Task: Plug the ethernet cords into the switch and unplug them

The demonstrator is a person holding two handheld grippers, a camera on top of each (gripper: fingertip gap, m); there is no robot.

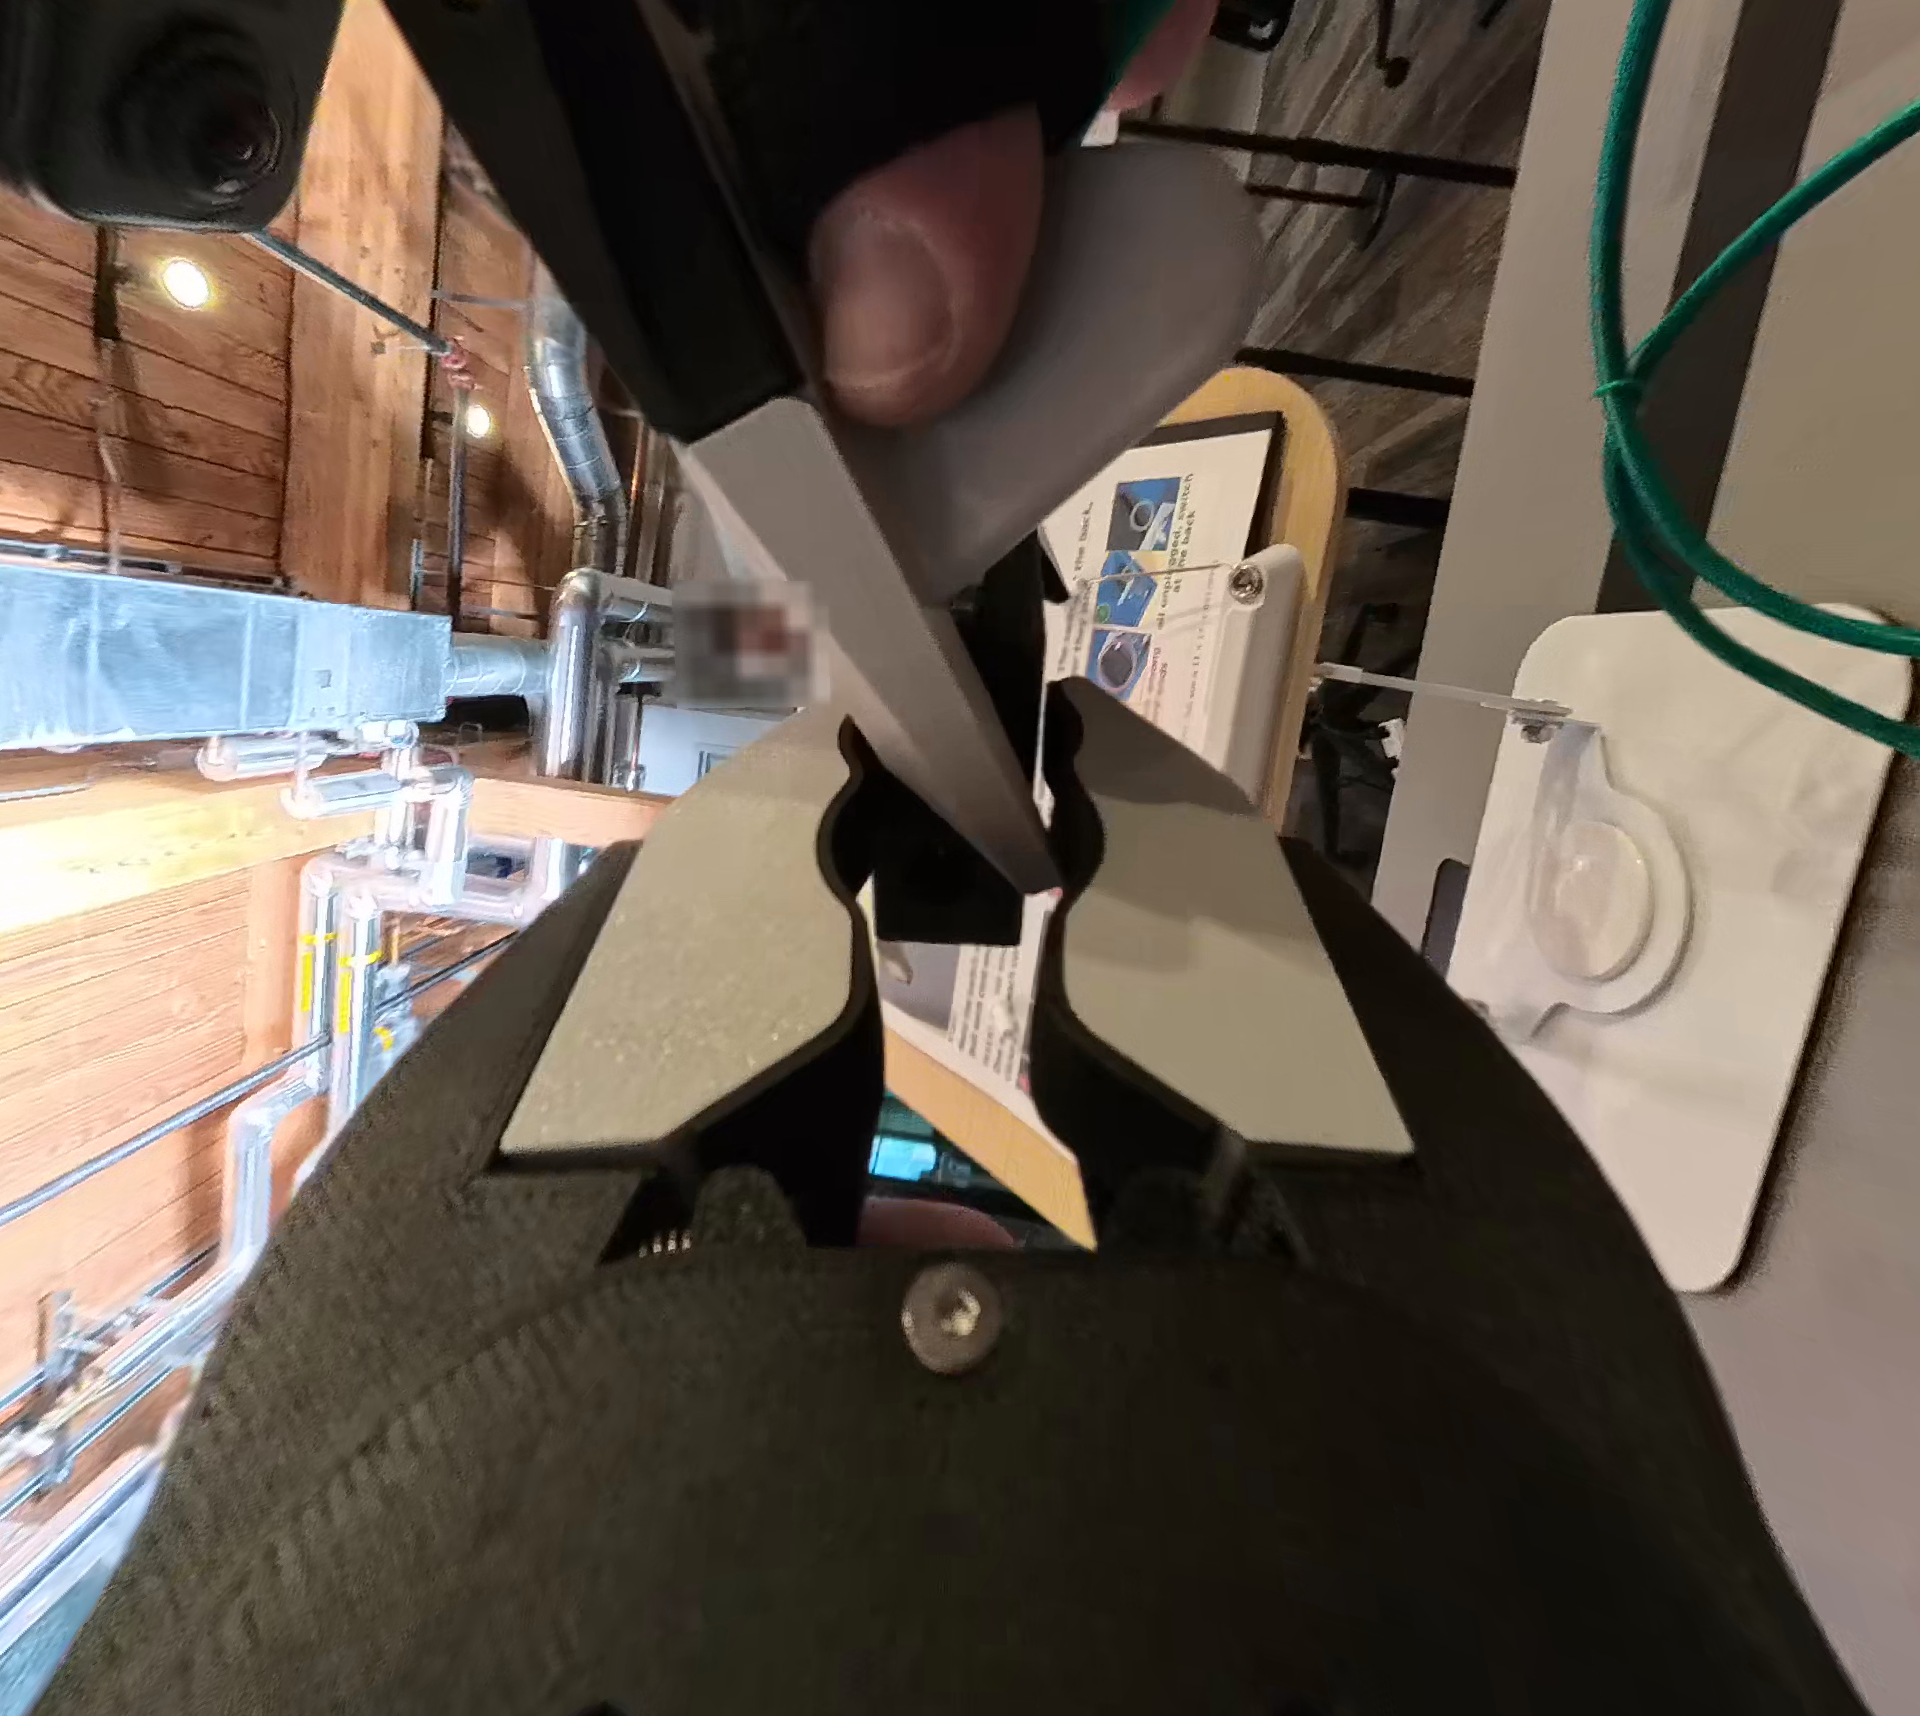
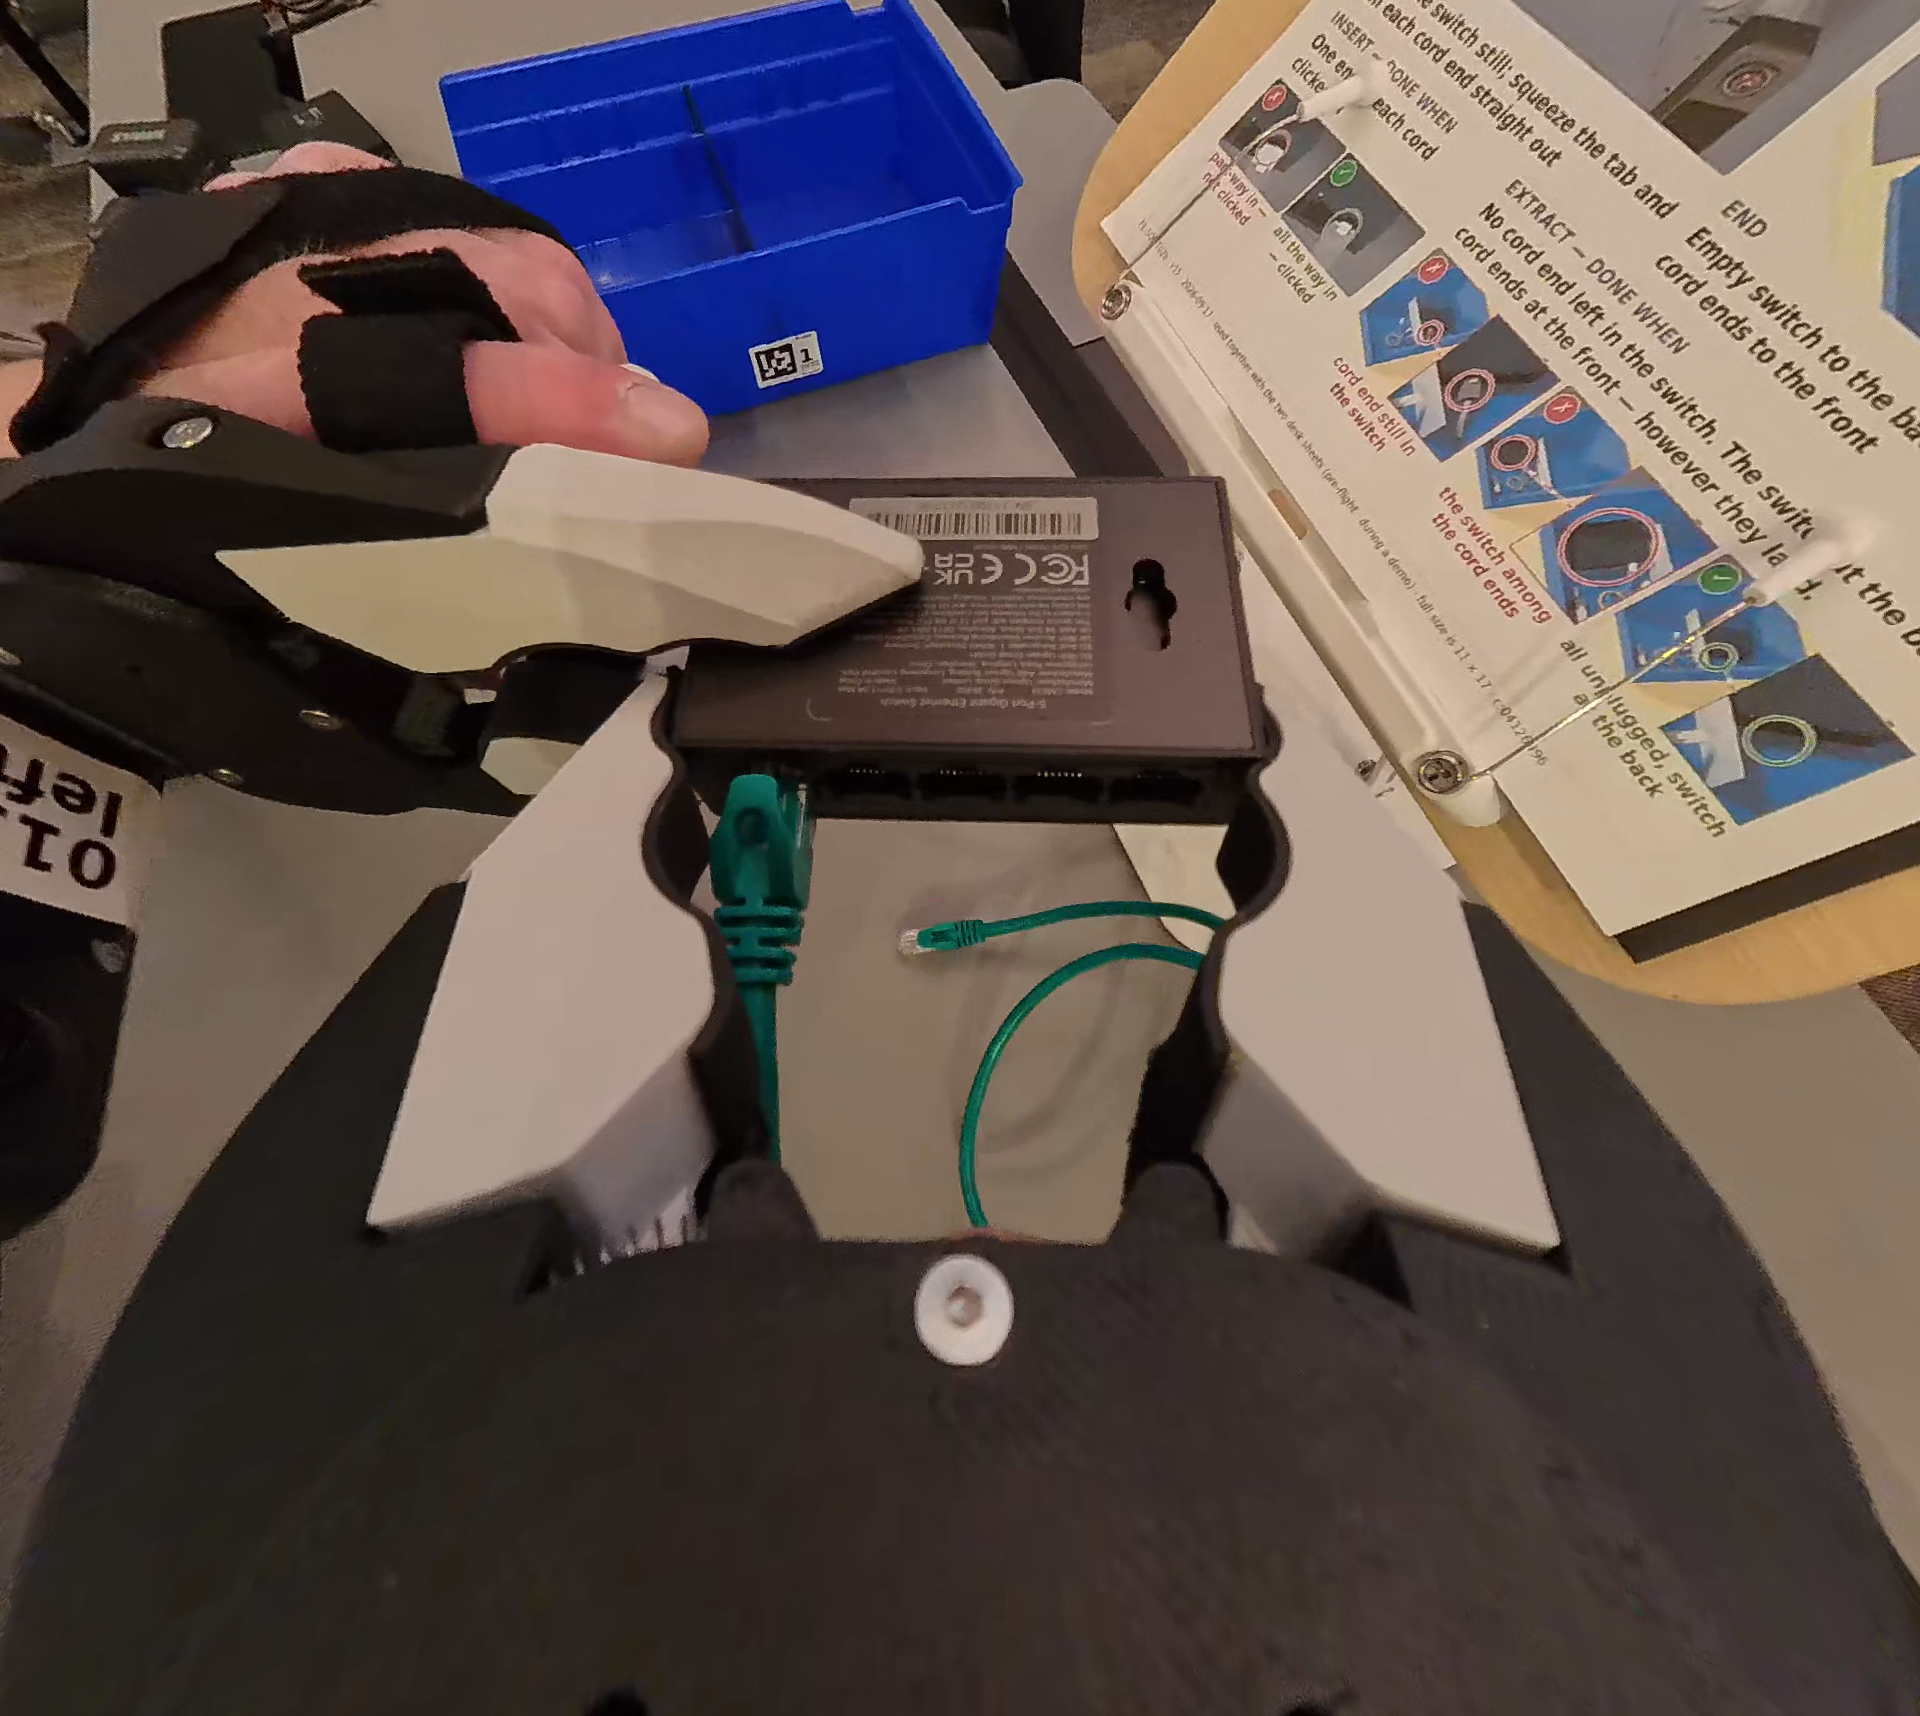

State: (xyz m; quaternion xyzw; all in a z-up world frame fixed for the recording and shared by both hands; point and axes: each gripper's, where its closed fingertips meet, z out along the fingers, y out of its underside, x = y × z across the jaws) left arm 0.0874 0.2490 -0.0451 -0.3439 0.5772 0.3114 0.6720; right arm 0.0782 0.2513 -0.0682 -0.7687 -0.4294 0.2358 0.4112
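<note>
Much of the switch (image 2: 956,627) is hard to see from the left wrist view: only a dark sliver shows between the fingers, and the right claw's grey finger (image 1: 914,679) and a thumb (image 1: 914,284) block most of the rest. That view lies turned on its side, with a green cord (image 1: 1652,523) looping over the grey table at its right edge.

The right wrist view shows it plainly. The switch lies label-side up on the table (image 2: 1714,1147), ports facing the camera. The left claw (image 2: 748,638) pinches its left end, one white finger on top; the lower one is mostly hidden beneath. The right claw (image 2: 961,793) is spread wide, its tips level with the switch's two front corners. A green plug (image 2: 758,835) sits at the leftmost port, close against the left finger; whether it is fully seated I cannot tell. The other four ports look empty.

A second plug (image 2: 935,936) lies loose on the table between the fingers, its cord curling under the right one. A blue bin (image 2: 727,212) stands just behind the switch, and a tilted instruction board (image 2: 1558,419) crowds its right side.
</note>
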